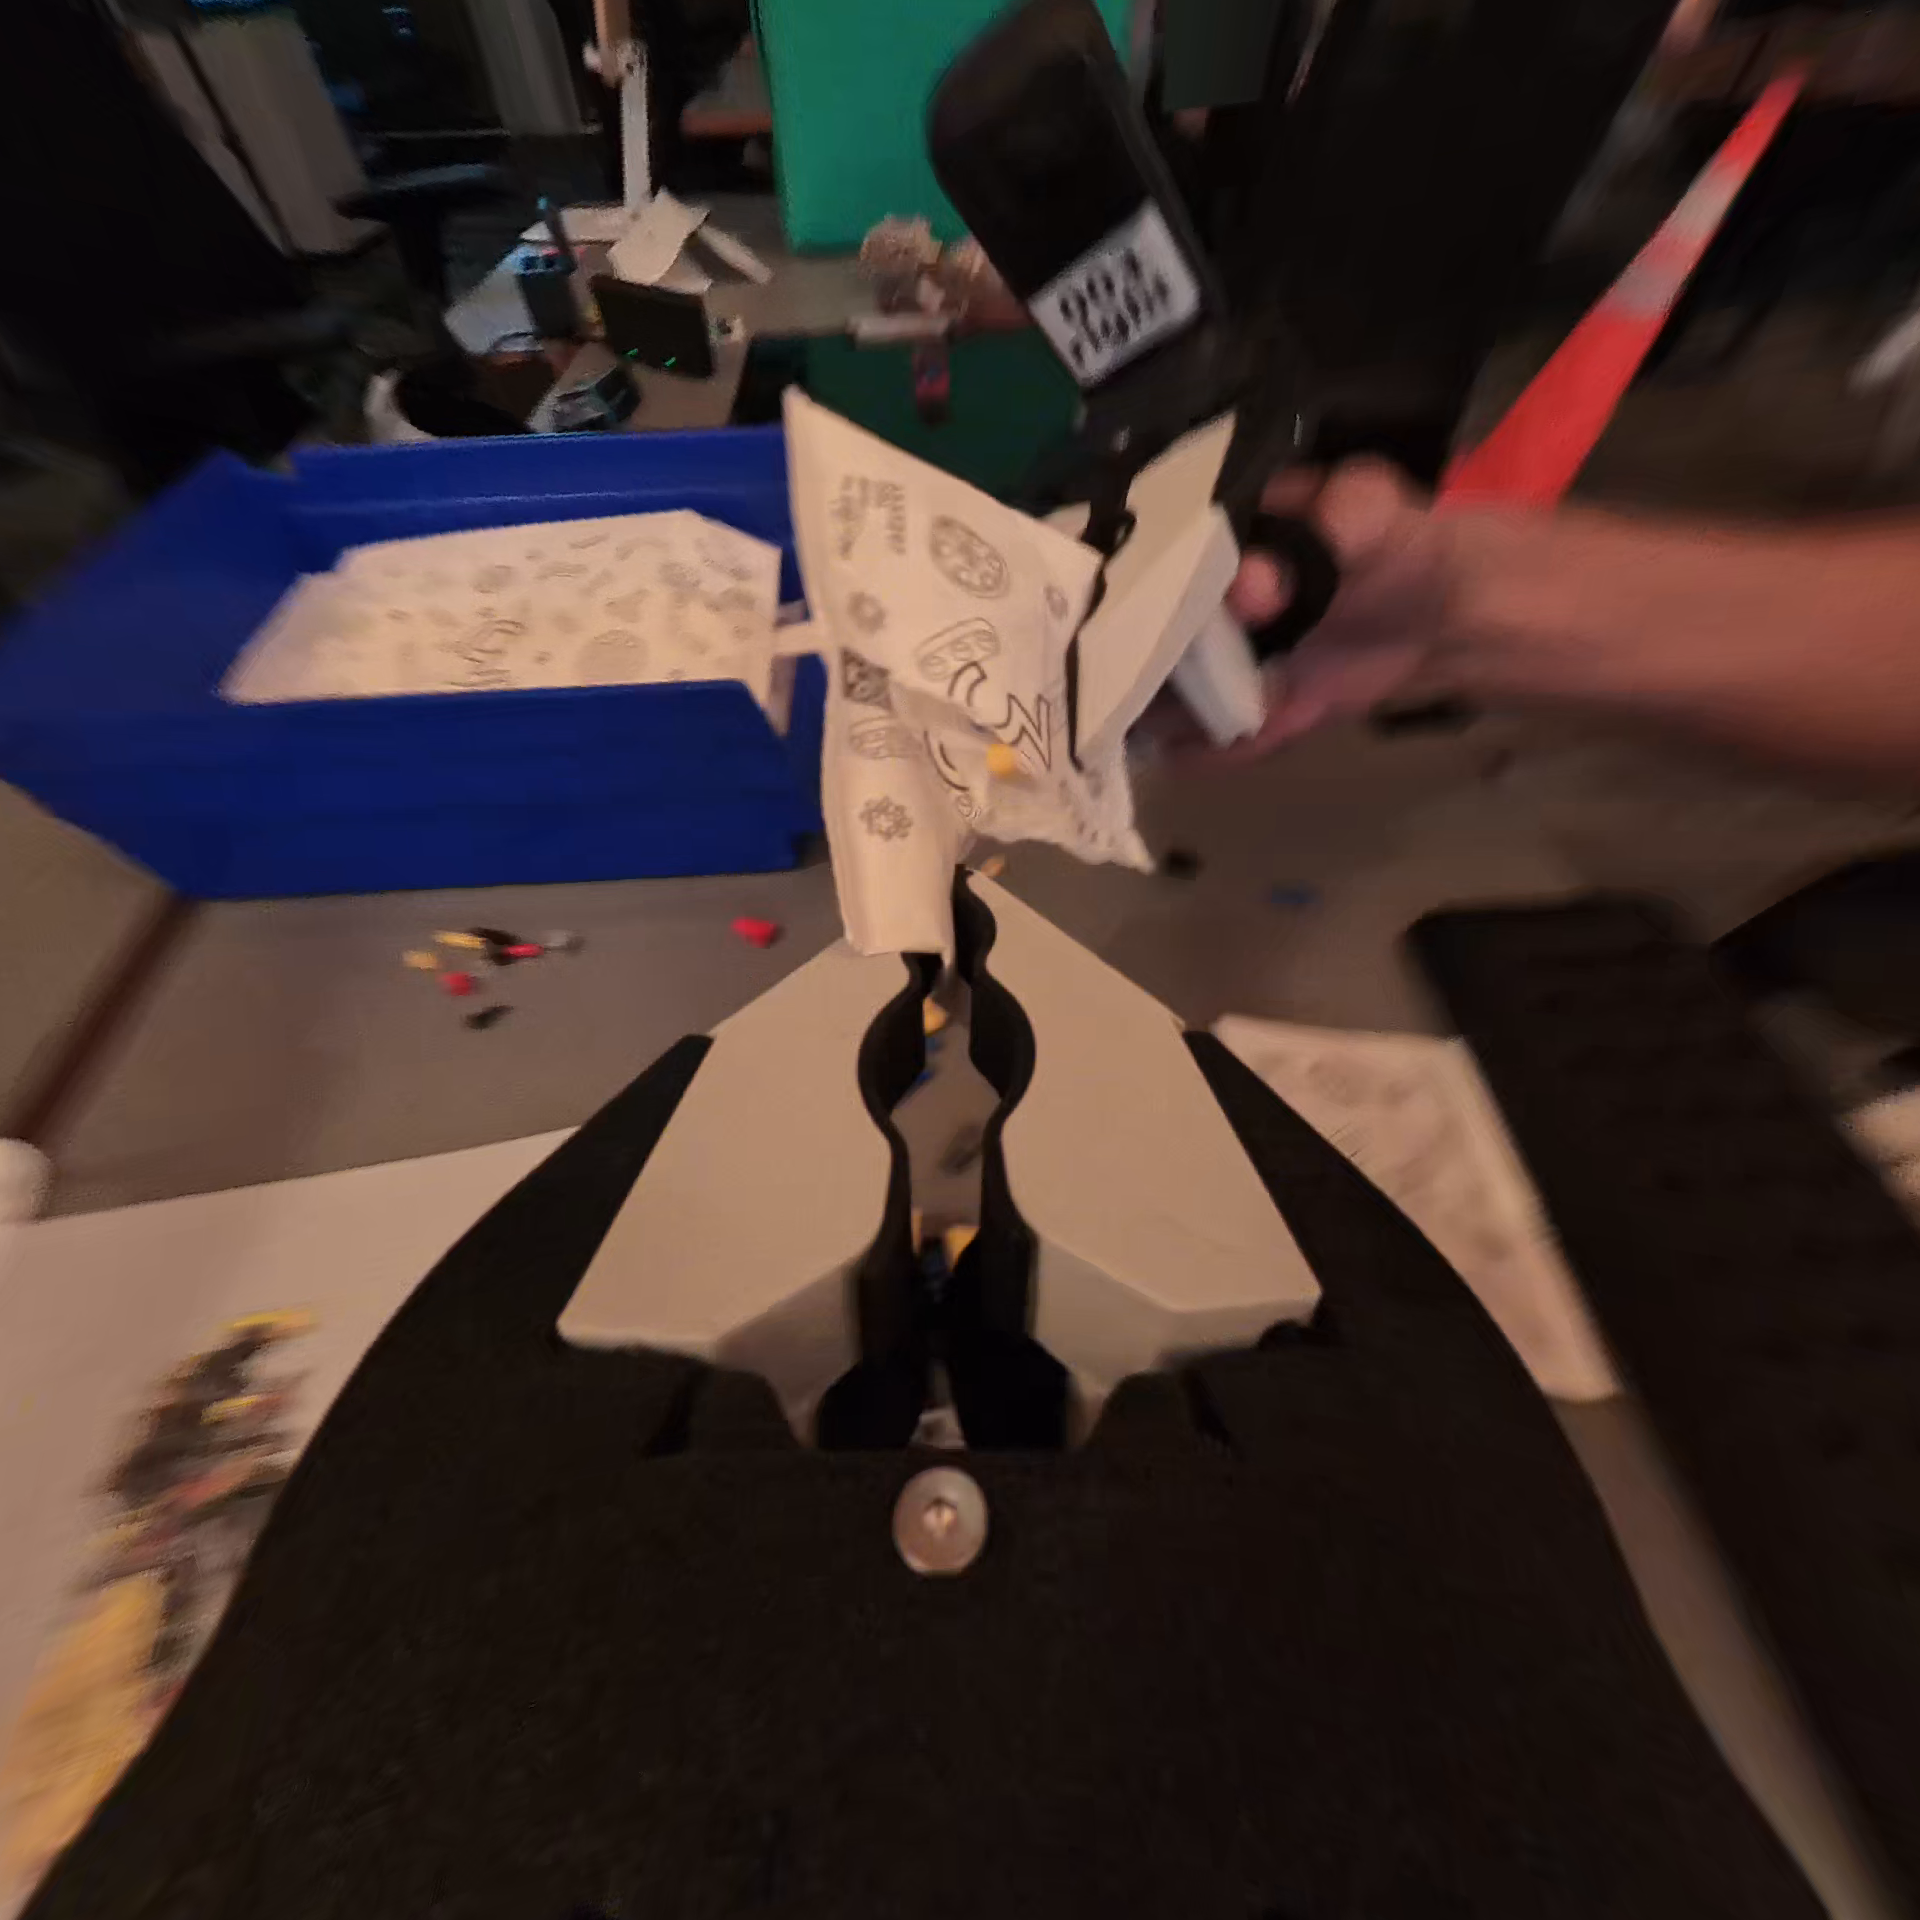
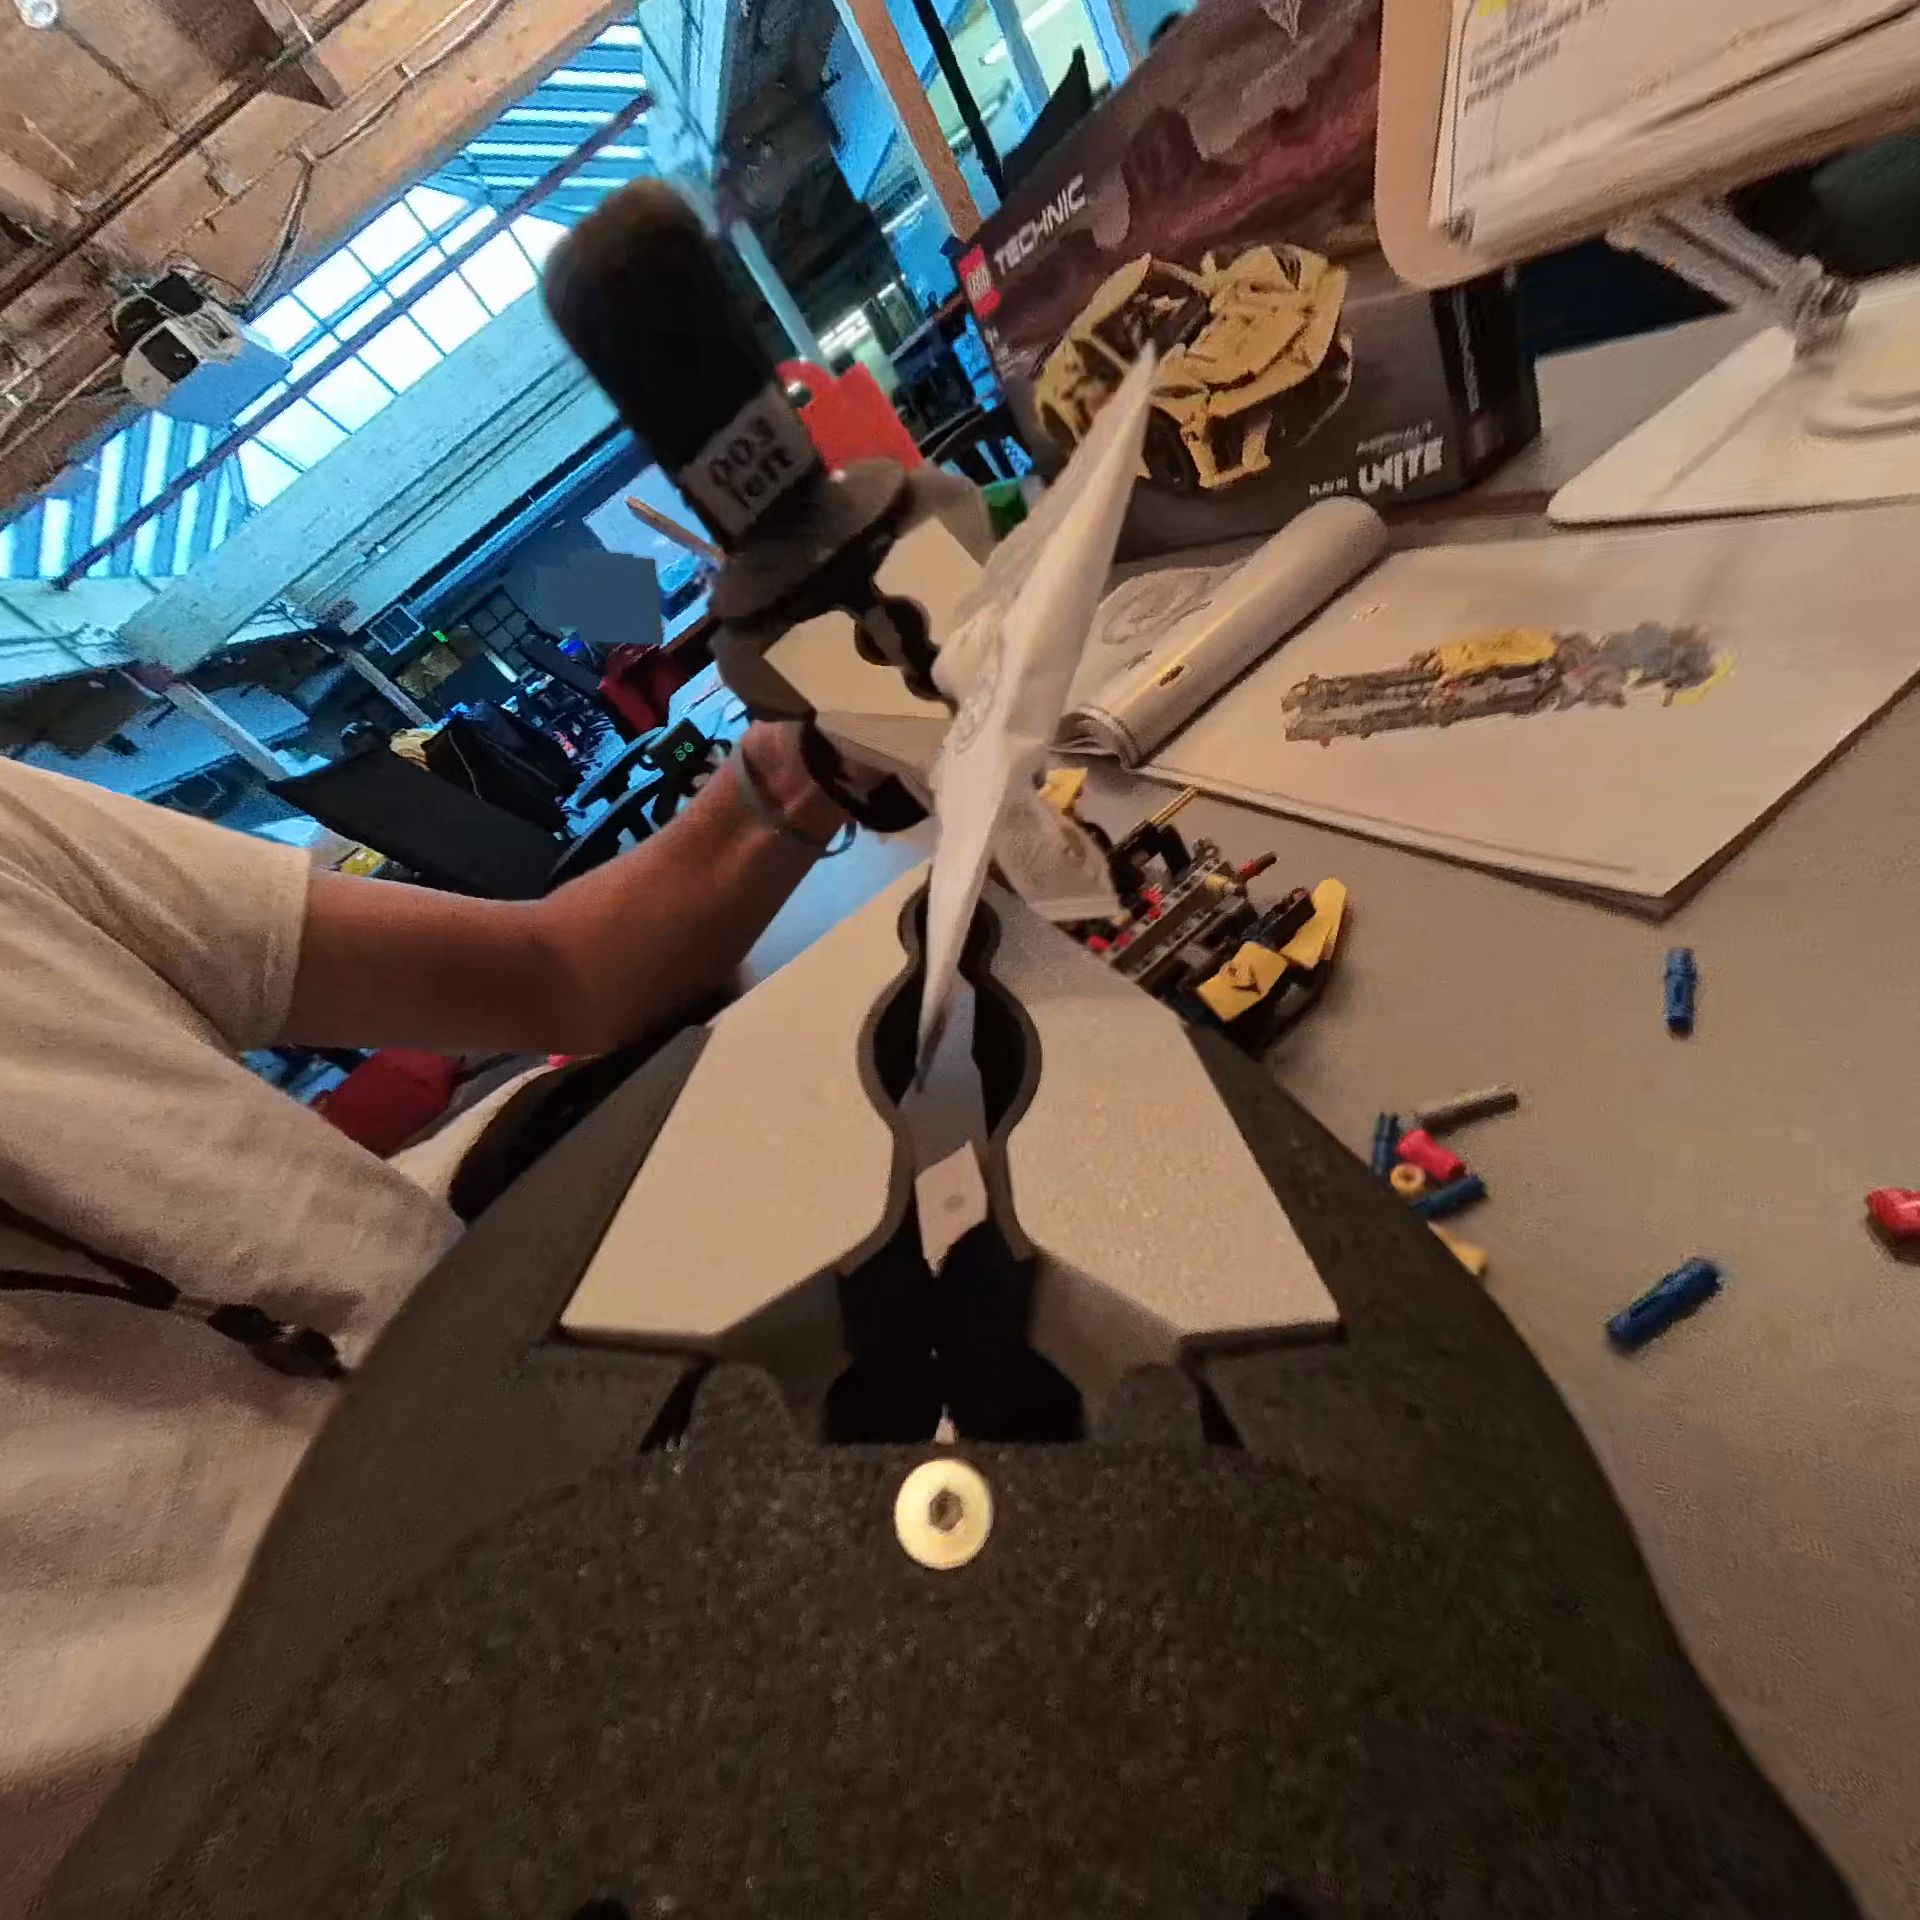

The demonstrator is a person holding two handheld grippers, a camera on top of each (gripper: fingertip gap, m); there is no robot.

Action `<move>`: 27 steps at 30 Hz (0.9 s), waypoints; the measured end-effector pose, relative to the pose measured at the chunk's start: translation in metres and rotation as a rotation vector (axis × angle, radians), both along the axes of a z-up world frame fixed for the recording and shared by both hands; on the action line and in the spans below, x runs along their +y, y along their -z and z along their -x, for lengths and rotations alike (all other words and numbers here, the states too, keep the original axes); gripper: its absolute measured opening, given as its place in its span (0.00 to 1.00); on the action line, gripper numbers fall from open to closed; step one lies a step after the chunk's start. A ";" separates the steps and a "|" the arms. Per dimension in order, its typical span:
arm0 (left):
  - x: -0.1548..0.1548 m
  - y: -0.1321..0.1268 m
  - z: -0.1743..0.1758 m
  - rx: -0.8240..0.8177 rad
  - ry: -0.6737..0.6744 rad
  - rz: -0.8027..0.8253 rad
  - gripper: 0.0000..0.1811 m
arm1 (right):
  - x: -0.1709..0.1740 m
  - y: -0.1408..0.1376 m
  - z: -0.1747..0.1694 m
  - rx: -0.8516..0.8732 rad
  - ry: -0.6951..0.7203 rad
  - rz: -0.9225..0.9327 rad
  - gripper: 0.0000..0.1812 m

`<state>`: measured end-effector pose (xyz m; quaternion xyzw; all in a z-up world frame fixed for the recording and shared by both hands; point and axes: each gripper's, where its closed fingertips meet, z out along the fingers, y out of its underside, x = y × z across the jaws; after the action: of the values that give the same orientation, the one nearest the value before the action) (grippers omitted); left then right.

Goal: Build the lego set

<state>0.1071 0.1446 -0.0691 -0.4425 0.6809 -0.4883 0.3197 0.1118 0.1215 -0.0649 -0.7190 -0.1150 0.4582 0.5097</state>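
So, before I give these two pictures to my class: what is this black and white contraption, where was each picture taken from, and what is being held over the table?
There is no robot here. A person holds a two-finger gripper in each hand, and each gripper carries a camera that looks along its fingers.

In the left wrist view, the left gripper is shut on the lower end of a printed paper bag; the right gripper pinches its other side. The right wrist view shows the same bag from the opposite side, clamped in the right gripper.

On the grey table lie a half-built yellow and black model, loose small pieces, an open instruction booklet and the set's box. A blue bin stands behind.
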 end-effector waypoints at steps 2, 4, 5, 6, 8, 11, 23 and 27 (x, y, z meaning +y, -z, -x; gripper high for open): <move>-0.001 0.008 0.002 -0.010 -0.010 -0.271 0.00 | -0.005 0.007 0.003 0.076 -0.037 0.096 0.00; -0.005 0.015 0.004 -0.019 0.008 -0.459 0.00 | -0.011 0.014 0.003 0.136 -0.069 0.178 0.00; -0.007 0.018 0.004 -0.020 0.018 -0.518 0.00 | -0.014 0.018 0.002 0.153 -0.074 0.216 0.00; -0.008 0.021 0.004 -0.016 0.027 -0.554 0.00 | -0.016 0.022 0.001 0.160 -0.075 0.242 0.00; -0.008 0.027 0.000 -0.008 0.033 -0.615 0.00 | -0.017 0.026 -0.002 0.161 -0.074 0.288 0.00; -0.006 0.034 -0.003 0.011 0.063 -0.732 0.00 | -0.017 0.034 -0.007 0.200 -0.086 0.360 0.00; 0.015 0.023 -0.004 -0.018 0.149 -0.971 0.00 | -0.008 0.023 -0.007 0.288 -0.140 0.375 0.00; 0.021 0.024 -0.004 -0.078 0.143 -1.076 0.00 | -0.006 0.028 -0.009 0.277 -0.147 0.402 0.00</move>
<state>0.1116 0.1659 -0.0927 -0.1502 0.8507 -0.1074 0.4921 0.1207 0.1160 -0.0932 -0.7261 -0.0026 0.6016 0.3330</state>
